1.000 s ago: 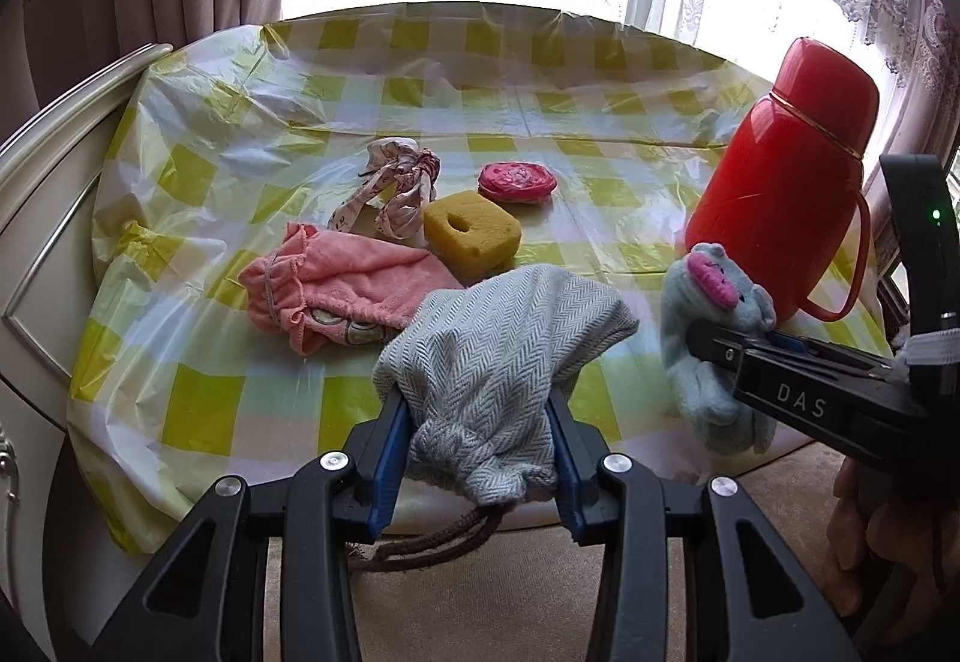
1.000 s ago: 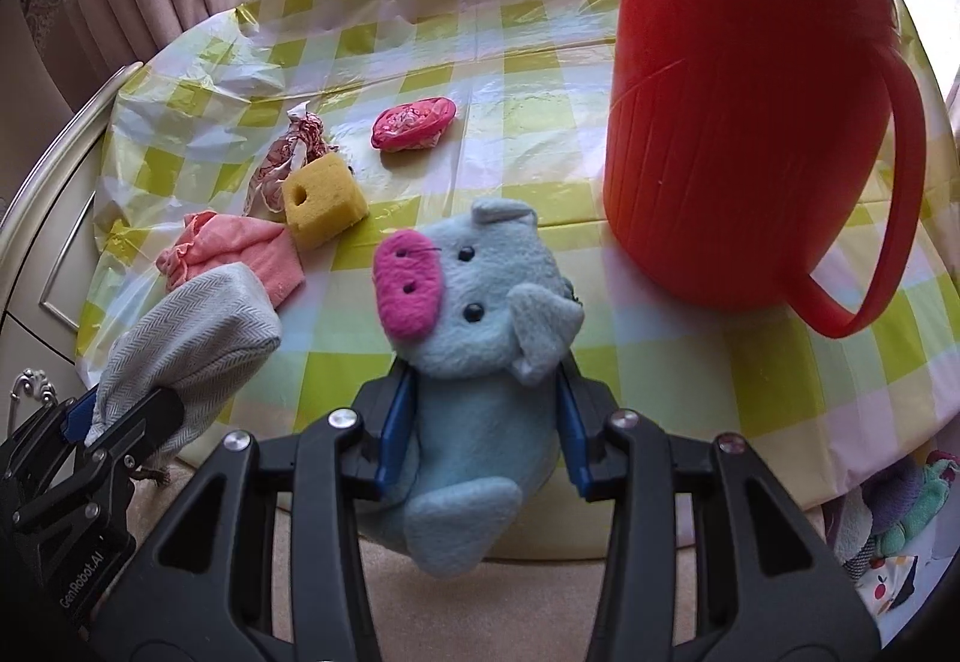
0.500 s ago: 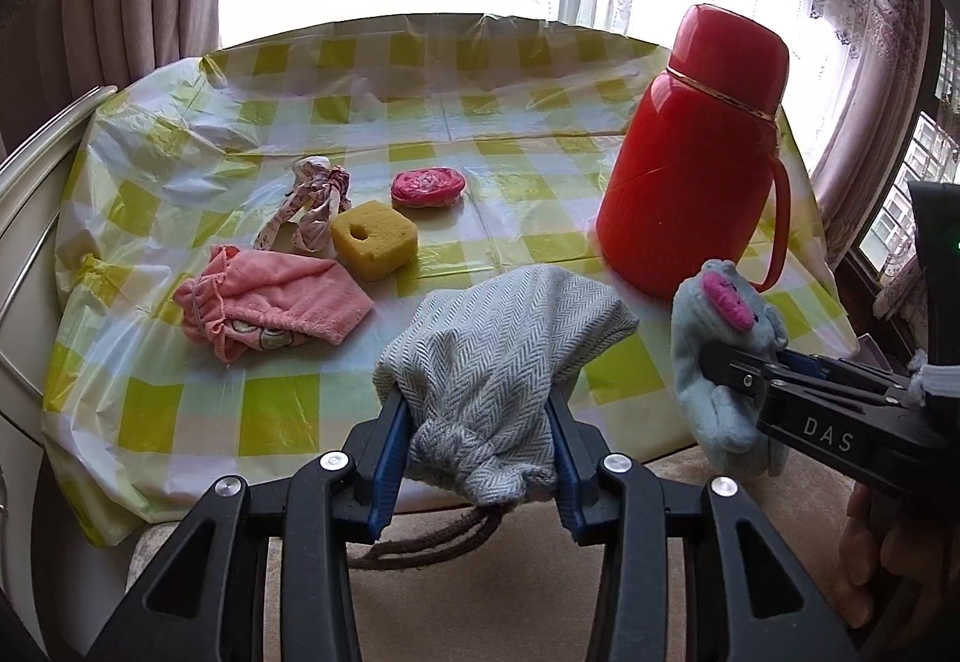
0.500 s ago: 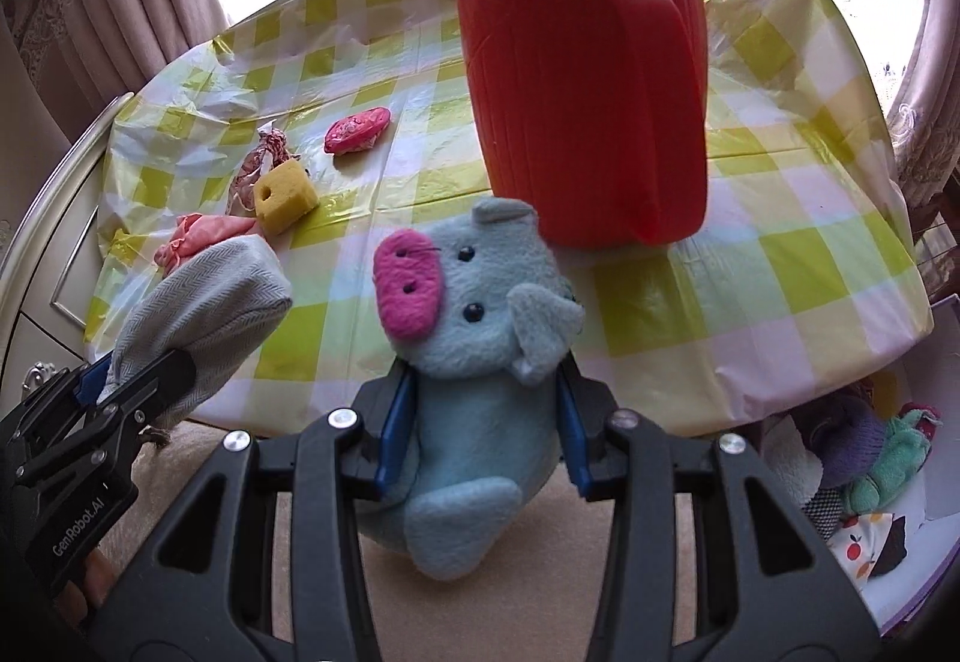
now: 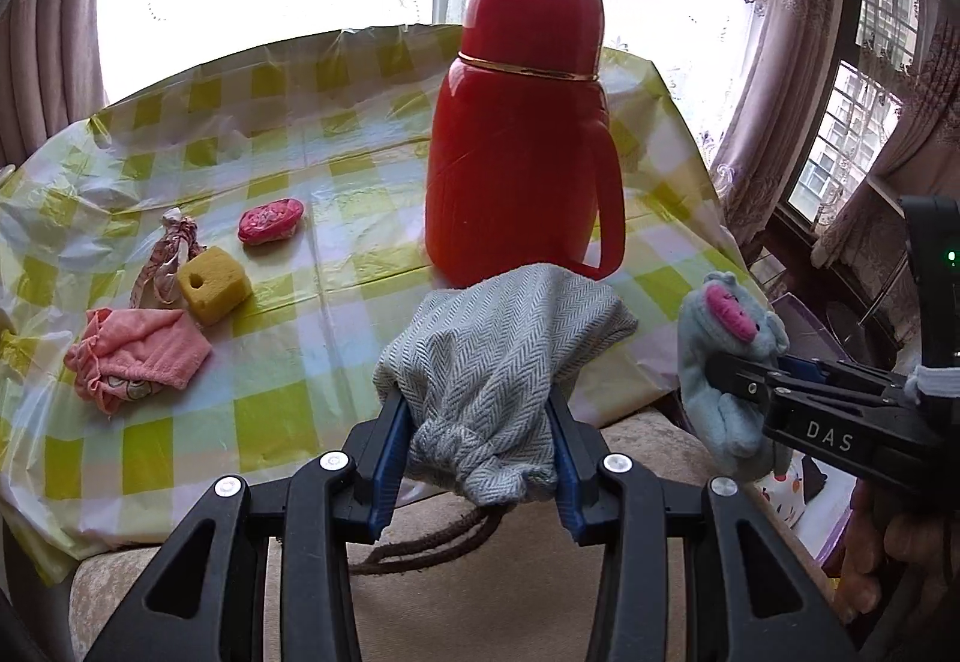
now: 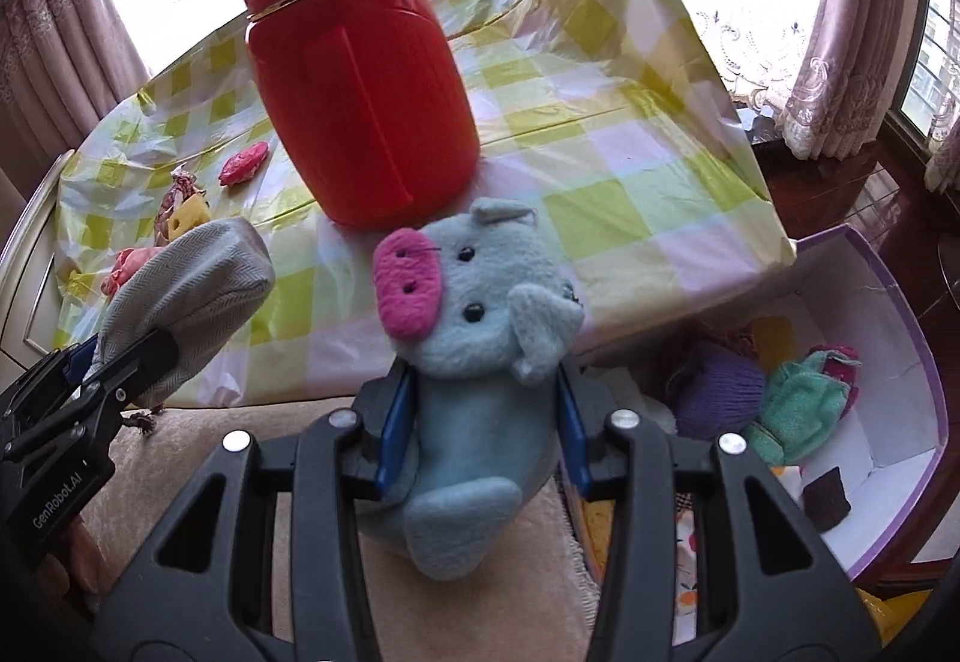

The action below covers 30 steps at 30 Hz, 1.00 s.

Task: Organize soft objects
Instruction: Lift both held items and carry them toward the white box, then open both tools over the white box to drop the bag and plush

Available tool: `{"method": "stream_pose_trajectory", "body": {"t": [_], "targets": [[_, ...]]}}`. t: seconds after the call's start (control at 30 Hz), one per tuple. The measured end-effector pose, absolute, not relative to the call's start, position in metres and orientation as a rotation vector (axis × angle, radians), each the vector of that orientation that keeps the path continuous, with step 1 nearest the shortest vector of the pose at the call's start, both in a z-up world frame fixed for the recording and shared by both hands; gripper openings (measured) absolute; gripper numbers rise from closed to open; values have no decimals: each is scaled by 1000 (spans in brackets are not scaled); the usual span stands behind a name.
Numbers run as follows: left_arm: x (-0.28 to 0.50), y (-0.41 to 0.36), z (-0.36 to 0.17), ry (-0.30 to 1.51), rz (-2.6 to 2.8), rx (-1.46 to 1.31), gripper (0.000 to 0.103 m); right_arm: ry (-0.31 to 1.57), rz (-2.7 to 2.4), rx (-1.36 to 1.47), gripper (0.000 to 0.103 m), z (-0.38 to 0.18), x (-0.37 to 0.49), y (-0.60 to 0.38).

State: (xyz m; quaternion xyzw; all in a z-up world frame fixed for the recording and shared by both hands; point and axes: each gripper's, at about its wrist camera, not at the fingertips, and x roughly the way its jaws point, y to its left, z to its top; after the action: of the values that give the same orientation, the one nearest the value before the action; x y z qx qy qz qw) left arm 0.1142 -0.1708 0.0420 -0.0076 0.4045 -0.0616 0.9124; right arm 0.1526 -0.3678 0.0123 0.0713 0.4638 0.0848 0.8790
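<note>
Because both are light and squashy, my left gripper pinches the grey herringbone pouch mid-body, partly closed; at three o'clock my right gripper squeezes the blue plush pig at its belly.

Big red flask standing on a yellow checked tablecloth, lace curtains by bright windows

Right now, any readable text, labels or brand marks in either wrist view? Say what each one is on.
"DAS": white letters on the black side of the right hand-held gripper, seen in the left wrist view.
"GenRobot.AI": white letters on the black body of the left hand-held gripper, seen in the right wrist view.
Pink cloth: a small printed figure, no readable words.
Red thermos: no label visible.
Nothing else legible.
</note>
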Motion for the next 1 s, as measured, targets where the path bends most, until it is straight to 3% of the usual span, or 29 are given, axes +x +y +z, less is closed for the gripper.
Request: {"method": "stream_pose_trajectory", "body": {"t": [1.0], "targets": [[133,-402,40,877,-629,88,43,1001,-271,287,46,1,122,-612]]}}
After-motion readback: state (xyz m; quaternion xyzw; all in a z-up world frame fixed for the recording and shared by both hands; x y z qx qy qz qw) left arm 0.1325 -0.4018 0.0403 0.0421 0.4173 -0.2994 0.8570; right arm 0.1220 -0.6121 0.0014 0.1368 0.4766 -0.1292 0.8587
